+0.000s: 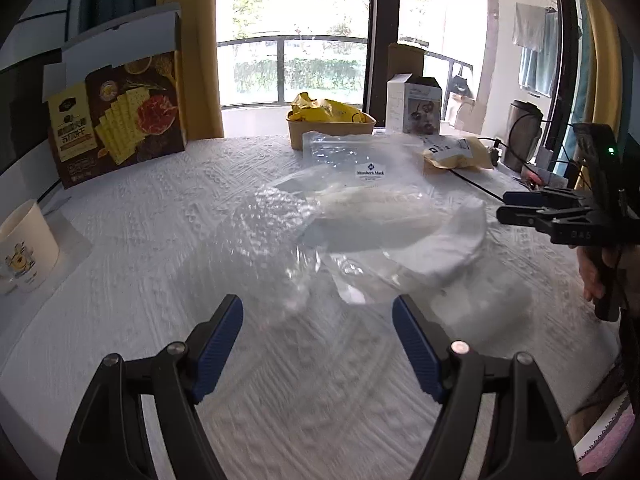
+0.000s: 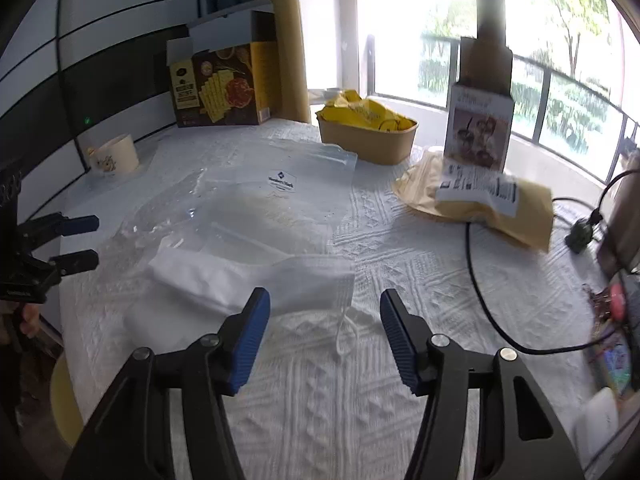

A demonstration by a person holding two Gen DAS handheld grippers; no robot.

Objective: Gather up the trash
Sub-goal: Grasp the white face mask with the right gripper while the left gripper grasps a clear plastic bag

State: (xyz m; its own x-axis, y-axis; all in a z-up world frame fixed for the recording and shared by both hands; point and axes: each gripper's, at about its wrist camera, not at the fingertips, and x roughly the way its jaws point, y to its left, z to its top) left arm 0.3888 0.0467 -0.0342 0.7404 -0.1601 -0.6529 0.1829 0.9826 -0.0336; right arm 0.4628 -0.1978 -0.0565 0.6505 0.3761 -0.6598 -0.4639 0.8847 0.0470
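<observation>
A pile of clear plastic bags (image 1: 360,184) (image 2: 280,188) lies in the middle of the white textured tablecloth (image 1: 200,240). A white face mask (image 1: 448,240) (image 2: 248,280) rests on the pile's near side, its ear loop trailing on the cloth. My left gripper (image 1: 318,308) hovers open just short of the crinkled plastic with nothing between its fingers. My right gripper (image 2: 325,300) is open too, and the mask's corner lies just ahead of its left finger. Each gripper shows in the other's view: the right gripper (image 1: 502,206) and the left gripper (image 2: 96,240).
A brown paper bowl (image 1: 332,132) (image 2: 368,140) with yellow wrappers stands at the back. A cracker box (image 1: 116,120), a mug (image 1: 24,248), a small white box (image 2: 480,132), a yellow mailer (image 2: 480,200) and a black cable (image 2: 476,280) ring the pile.
</observation>
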